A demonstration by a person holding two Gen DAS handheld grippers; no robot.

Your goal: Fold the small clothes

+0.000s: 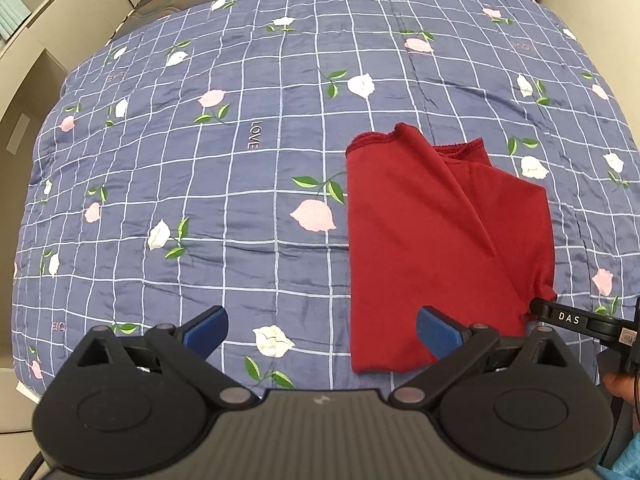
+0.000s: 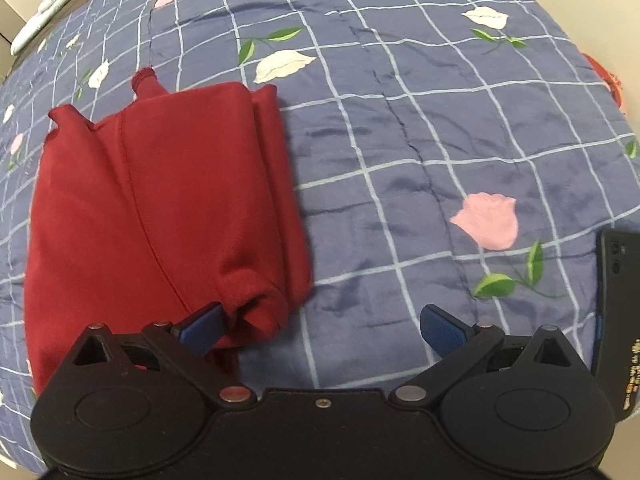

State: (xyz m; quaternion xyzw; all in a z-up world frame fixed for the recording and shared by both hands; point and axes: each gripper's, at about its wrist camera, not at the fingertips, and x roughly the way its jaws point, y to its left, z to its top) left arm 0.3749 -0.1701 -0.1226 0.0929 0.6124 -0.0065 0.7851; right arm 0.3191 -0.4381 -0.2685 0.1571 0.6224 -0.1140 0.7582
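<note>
Your red garment (image 1: 444, 248) lies on the checked flowered quilt (image 1: 240, 184), already doubled lengthwise into a long narrow strip, so it looks ready for a crosswise fold. You hold the left gripper (image 1: 322, 330) just short of the strip's near end with its fingers spread wide and nothing between them; one blue pad (image 1: 438, 330) hangs over the cloth's near left part, probably so you can take that corner. Your right gripper (image 2: 322, 328) is also spread wide and holds nothing: its left pad (image 2: 202, 326) sits against the bunched near right corner of the cloth, while the other pad hangs over bare quilt. That corner is puckered rather than flat, so you may want to smooth it before lifting, or the next fold could trap the wrinkle. A dark phone (image 2: 612, 312) lies on the quilt to your right, well clear of the garment. Both far hems stay loose and slightly uneven.
</note>
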